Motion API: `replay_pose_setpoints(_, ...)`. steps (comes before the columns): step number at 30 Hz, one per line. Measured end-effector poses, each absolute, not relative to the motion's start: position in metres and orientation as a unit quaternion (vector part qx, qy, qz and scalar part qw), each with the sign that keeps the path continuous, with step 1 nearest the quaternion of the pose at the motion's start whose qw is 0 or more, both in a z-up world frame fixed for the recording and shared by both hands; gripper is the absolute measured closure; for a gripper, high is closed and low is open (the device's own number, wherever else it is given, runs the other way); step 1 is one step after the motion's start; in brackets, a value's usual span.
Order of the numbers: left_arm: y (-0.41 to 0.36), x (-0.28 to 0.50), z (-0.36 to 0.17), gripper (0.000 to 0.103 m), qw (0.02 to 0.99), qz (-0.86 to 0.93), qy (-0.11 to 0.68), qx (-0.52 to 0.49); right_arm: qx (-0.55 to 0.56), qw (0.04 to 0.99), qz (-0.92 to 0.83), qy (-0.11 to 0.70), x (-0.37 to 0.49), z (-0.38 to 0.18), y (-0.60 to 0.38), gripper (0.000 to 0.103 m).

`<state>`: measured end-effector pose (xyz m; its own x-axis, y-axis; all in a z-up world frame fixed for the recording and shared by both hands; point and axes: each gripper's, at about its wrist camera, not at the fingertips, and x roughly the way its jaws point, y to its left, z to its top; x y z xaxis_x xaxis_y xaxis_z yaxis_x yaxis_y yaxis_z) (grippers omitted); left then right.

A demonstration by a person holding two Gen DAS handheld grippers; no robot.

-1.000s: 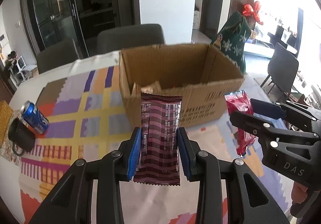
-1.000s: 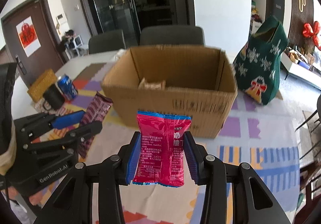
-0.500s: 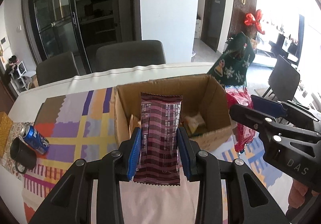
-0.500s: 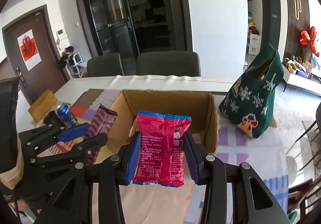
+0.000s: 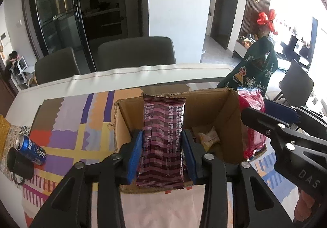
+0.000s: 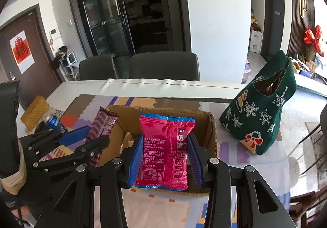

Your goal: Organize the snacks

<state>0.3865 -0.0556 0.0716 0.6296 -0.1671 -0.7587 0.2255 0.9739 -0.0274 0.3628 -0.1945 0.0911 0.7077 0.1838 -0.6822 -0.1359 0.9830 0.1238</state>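
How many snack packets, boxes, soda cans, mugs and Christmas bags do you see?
Snack packets: 3 – maroon packet in the left claw, red packet in the right claw, pale packet inside the box
Cardboard boxes: 1
Soda cans: 1
Mugs: 1
Green Christmas bags: 1
Total: 7

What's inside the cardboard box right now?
In the cardboard box, one pale wrapped snack lies on the floor. The maroon packet and left gripper hide the rest.
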Motion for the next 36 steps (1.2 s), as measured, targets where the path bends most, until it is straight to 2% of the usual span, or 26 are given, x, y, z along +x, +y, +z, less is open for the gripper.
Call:
replay_pose_setpoints(3,-0.050,0.390,0.070,0.054,0.903,-0.096,0.417,0.022,0.036,0.923,0.082,0.374,0.369,0.089,-0.195,0.055)
replay_pose_setpoints(5,-0.045,0.387,0.072,0.047,0.906,-0.092,0.414,0.012,0.034,0.922,0.072,0.378,0.370,0.088,-0.196,0.039)
replay_pose_setpoints(6,-0.043,0.386,0.073,0.047,0.907,-0.092,0.412,0.010,0.035,0.923,0.064,0.378,0.370,0.088,-0.198,0.038)
replay_pose_setpoints(17,-0.029,0.333,0.092,0.035,0.923,-0.069,0.377,0.026,0.006,0.929,0.056,0.365,0.332,0.088,-0.195,0.037)
replay_pose_setpoints(21,-0.026,0.305,0.100,0.030,0.932,-0.061,0.355,0.030,-0.008,0.936,0.055,0.349,0.303,0.093,-0.192,0.032)
replay_pose_setpoints(29,-0.027,0.242,0.104,0.012,0.949,-0.052,0.306,0.060,-0.024,0.954,0.044,0.296,0.240,0.108,-0.192,0.021)
replay_pose_setpoints(36,-0.028,0.199,0.100,0.008,0.957,-0.054,0.278,0.062,-0.021,0.960,0.030,0.276,0.193,0.104,-0.199,0.018)
